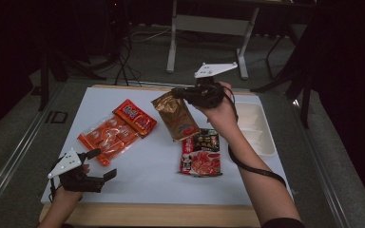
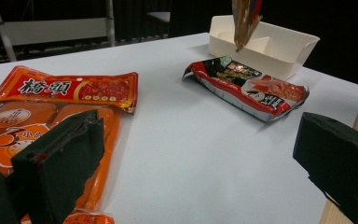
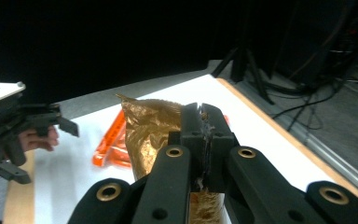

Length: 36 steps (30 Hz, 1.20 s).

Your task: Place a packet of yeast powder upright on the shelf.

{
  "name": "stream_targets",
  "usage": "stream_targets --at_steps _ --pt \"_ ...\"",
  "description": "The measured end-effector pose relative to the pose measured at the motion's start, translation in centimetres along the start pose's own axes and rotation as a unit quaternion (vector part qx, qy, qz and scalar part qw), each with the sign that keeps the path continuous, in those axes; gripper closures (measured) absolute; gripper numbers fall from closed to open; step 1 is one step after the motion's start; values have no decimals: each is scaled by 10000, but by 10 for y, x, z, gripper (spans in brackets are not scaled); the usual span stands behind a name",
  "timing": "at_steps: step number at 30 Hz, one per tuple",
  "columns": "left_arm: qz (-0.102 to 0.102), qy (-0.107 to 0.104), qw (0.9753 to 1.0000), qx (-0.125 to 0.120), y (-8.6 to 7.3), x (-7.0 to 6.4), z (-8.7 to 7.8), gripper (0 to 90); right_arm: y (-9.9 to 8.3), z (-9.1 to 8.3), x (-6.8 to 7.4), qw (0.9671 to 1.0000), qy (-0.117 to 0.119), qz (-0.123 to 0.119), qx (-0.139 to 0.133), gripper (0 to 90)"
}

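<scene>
Right gripper (image 1: 177,93) has its jaws pinched on the top edge of the gold snack pouch (image 1: 176,115), which hangs lifted above the white board (image 1: 147,180), between the orange packets (image 1: 116,130) and the white tray (image 1: 261,128). My read: it's being carried to the tray. Keep the pinch firm, swing slow so the bag doesn't sway, clear the tray wall, then lower before releasing. The pouch is crinkled glossy foil with a red patch low on the front; it looks light and floppy. Left gripper (image 1: 100,164) idles near the front-left edge, jaws spread, holding nothing.
</scene>
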<state>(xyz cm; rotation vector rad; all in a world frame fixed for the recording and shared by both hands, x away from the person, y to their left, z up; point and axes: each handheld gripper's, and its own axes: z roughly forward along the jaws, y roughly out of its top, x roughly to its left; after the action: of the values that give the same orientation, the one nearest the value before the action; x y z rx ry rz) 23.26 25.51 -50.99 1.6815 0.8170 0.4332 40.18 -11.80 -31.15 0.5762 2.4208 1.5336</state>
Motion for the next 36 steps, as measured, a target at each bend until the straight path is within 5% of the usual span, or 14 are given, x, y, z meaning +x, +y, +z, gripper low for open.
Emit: stream_targets --at_steps 20,36 --pt "-30 35 10000 18 0 1 0 16 2 -79 -64 9949 -943 295 -204 895" --pt "-80 65 9999 33 -1 2 0 16 -25 -108 -116 9854 -1553 684 -140 894"
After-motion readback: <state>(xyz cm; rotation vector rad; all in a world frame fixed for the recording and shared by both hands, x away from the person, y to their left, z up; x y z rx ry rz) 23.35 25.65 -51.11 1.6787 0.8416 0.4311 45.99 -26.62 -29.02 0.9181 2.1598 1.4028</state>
